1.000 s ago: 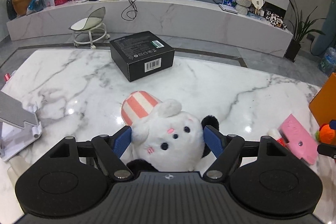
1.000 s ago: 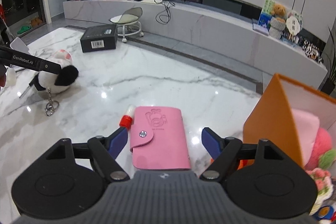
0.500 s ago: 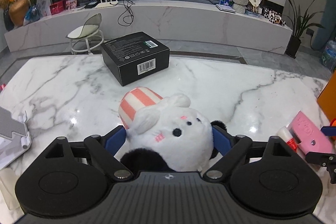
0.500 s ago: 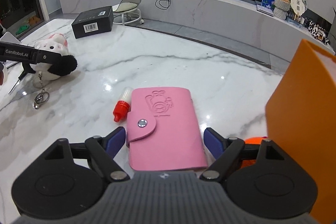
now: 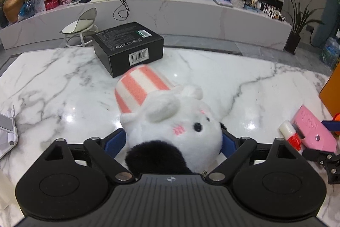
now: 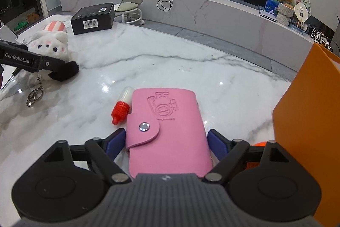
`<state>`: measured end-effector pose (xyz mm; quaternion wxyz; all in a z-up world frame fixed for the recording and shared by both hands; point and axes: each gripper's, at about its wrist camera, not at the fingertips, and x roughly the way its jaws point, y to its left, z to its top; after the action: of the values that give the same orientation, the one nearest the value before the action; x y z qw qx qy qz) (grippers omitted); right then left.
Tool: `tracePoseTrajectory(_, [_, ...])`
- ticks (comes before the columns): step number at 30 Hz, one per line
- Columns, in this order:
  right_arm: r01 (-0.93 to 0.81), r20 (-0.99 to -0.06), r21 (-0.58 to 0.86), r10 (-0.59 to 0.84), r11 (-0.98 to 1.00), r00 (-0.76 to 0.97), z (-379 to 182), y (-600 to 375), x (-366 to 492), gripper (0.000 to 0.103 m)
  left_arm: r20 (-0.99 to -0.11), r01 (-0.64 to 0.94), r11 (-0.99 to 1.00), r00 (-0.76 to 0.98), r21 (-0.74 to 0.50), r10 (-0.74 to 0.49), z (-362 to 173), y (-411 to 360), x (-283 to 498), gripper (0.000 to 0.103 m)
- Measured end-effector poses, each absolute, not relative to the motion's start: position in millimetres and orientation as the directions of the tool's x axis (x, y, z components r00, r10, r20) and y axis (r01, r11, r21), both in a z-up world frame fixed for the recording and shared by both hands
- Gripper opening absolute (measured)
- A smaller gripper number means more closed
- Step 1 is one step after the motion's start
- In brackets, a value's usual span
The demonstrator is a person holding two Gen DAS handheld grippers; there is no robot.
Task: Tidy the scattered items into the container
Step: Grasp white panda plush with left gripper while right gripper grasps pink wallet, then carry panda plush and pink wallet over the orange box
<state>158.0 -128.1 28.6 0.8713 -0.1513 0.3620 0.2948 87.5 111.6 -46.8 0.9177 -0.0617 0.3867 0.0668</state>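
Observation:
My left gripper (image 5: 173,142) is shut on a white plush toy (image 5: 170,120) with a pink striped hat and holds it over the marble table (image 5: 63,82); its keyring (image 6: 34,95) hangs down. The toy also shows in the right wrist view (image 6: 51,44). My right gripper (image 6: 166,142) has its blue pads on both sides of a pink card wallet (image 6: 167,131), which lies by the orange container (image 6: 308,120). A small bottle with a red cap (image 6: 122,105) lies beside the wallet.
A black box (image 5: 127,46) sits at the table's far side. A white phone stand (image 5: 6,131) is at the left edge. An orange object (image 6: 259,145) lies by the container's base. A stool (image 5: 80,27) and a long shelf stand beyond the table.
My left gripper has lifted and tilted the plush toy, carrying it toward the right. My right gripper has closed in around the pink wallet and shifted left away from the container.

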Motion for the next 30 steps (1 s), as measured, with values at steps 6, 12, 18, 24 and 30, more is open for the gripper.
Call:
tracePoseTrajectory(6, [-0.629, -0.737, -0.038, 0.403, 0.776, 0.543, 30.6, -129.1, 158.4, 0.082, -0.734, -0.190, 0.973, 0.679, -0.131, 0.034, -43.7, 120.5, 85.1, 0.095])
tracePoseTrajectory(12, [-0.641, -0.755, -0.016, 0.411, 0.767, 0.511, 33.5, -129.8, 155.2, 0.081, -0.744, -0.188, 0.971, 0.668, -0.147, 0.017, -41.7, 119.9, 81.4, 0.094])
tracePoseTrajectory(18, [-0.632, -0.774, 0.036, 0.422, 0.774, 0.473, 41.3, -133.2, 152.9, 0.081, -0.736, -0.180, 0.970, 0.677, -0.165, 0.000, -35.1, 117.9, 75.5, 0.093])
tracePoseTrajectory(24, [-0.629, -0.772, 0.047, 0.427, 0.776, 0.470, 53.2, -136.6, 148.9, 0.081, -0.715, -0.170, 0.968, 0.700, -0.183, -0.012, -23.3, 117.3, 70.2, 0.093])
tracePoseTrajectory(30, [-0.614, -0.761, 0.057, 0.433, 0.787, 0.484, 69.8, -142.9, 147.9, 0.080, -0.698, -0.154, 0.971, 0.716, -0.182, -0.017, -12.6, 112.8, 64.5, 0.093])
